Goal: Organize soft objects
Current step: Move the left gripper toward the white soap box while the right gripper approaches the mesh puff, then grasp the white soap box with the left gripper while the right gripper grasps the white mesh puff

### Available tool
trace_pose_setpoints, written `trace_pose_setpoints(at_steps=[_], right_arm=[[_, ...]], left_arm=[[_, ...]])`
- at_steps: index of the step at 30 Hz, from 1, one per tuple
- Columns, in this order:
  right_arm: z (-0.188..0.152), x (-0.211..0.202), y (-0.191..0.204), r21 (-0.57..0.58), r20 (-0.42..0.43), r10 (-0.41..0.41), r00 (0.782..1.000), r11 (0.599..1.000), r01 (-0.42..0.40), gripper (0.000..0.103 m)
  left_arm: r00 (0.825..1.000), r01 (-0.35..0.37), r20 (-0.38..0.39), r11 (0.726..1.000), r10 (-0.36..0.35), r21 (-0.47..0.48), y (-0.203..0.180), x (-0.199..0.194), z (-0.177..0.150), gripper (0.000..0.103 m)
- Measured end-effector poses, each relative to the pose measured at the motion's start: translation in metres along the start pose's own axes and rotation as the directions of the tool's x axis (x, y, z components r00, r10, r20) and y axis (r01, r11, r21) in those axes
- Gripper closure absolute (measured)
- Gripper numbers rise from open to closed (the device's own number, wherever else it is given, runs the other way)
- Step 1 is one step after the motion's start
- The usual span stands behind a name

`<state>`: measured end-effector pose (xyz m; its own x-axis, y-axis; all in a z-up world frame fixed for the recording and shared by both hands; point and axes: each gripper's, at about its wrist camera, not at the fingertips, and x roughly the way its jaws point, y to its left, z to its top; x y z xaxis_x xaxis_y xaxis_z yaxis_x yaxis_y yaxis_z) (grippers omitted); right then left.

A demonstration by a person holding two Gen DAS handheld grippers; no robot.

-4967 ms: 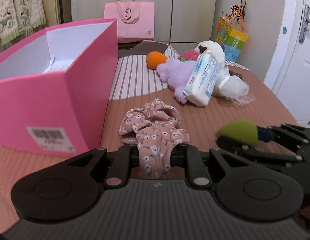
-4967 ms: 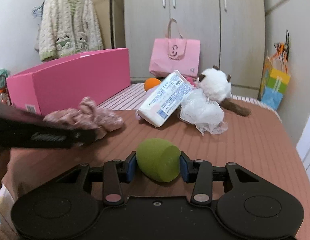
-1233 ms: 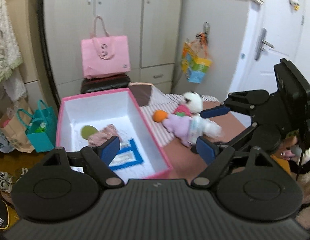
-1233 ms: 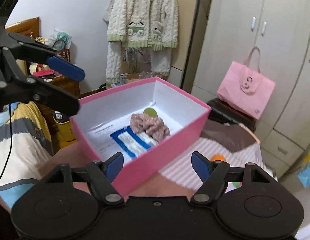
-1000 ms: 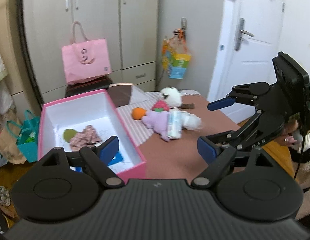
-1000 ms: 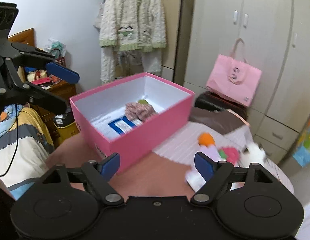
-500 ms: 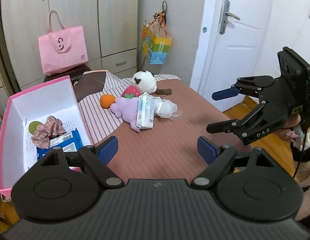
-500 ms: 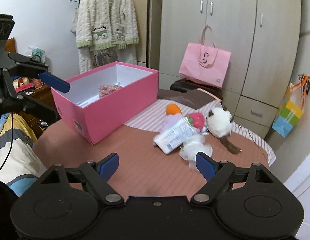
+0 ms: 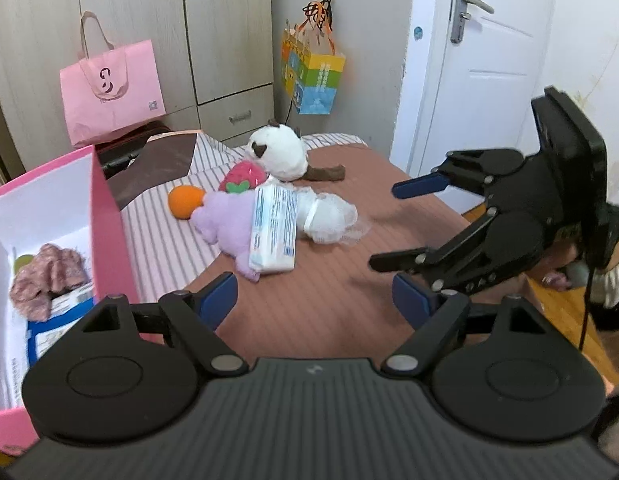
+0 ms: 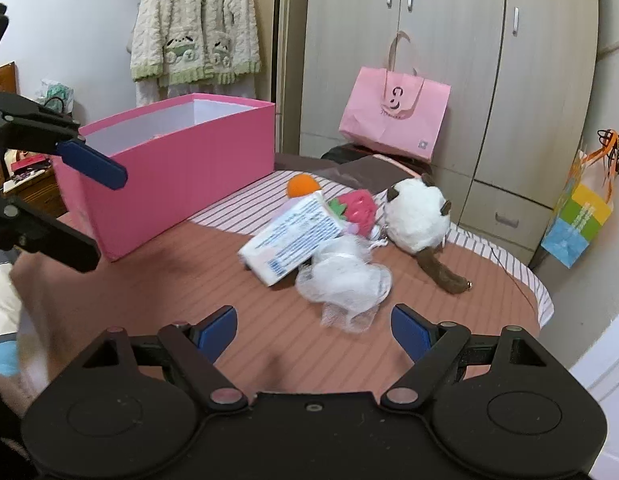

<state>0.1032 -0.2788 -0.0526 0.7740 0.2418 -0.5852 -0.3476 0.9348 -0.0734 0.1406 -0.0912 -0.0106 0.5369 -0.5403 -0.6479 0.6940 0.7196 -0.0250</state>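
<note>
1. Left wrist view: the left gripper (image 9: 315,304) has its jaws spread wide with nothing between them, held above the table (image 9: 349,296). Ahead of its fingers and slightly left lies the pile of soft things: a purple plush (image 9: 225,220) with a wipes pack (image 9: 273,234) leaning on it, a white mesh puff (image 9: 329,218) just right of the pack, an orange ball (image 9: 184,202), a strawberry plush (image 9: 242,176) and a white plush cat (image 9: 279,154) farther on. The pink box (image 9: 109,236) sits close on the tool's left, already holding a floral scrunchie (image 9: 49,272) and a green sponge (image 9: 23,261). The right gripper (image 9: 401,224) hovers off to the right, also wide open and empty

2. Right wrist view: the right gripper (image 10: 313,330) is fully open and holds nothing. The mesh puff (image 10: 345,276) lies directly ahead, nearest its fingertips, touching the wipes pack (image 10: 293,238); the cat (image 10: 415,214) is beyond and right, the box (image 10: 177,176) far ahead on the left. The left gripper (image 10: 89,212) shows at the left edge, open

3. Likely next step: each tool takes one item. It would be wise to centre the puff between the right fingers, descend low, and close gently on its bulk, not the loose netting; the left tool suits the pack, gripped across its narrow side
</note>
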Motion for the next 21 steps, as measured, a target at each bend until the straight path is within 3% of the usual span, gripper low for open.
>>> trace_pose_setpoints(at_steps=[8, 15, 18, 21], right_arm=[[-0.004, 0.042, -0.014, -0.075, -0.009, 0.012, 1.0, 0.997, -0.013, 0.016], [-0.004, 0.067, -0.014, -0.189, -0.025, 0.016, 1.0, 0.982, -0.02, 0.016], [-0.003, 0.073, -0.012, -0.242, -0.019, 0.015, 1.0, 0.97, -0.019, 0.016], [-0.002, 0.076, -0.013, -0.267, -0.001, 0.037, 0.999, 0.963, -0.036, 0.016]], left_arm=[[0.997, -0.066, 0.043, 0.997, 0.068, -0.051, 0.001, 0.048, 0.003, 0.029], [0.976, -0.194, 0.102, 0.981, 0.193, 0.004, -0.005, 0.083, 0.005, 0.034], [0.979, -0.198, 0.055, 0.98, 0.197, 0.008, -0.005, 0.099, 0.011, 0.035], [0.963, -0.266, 0.058, 0.963, 0.263, 0.041, -0.006, 0.109, 0.016, 0.036]])
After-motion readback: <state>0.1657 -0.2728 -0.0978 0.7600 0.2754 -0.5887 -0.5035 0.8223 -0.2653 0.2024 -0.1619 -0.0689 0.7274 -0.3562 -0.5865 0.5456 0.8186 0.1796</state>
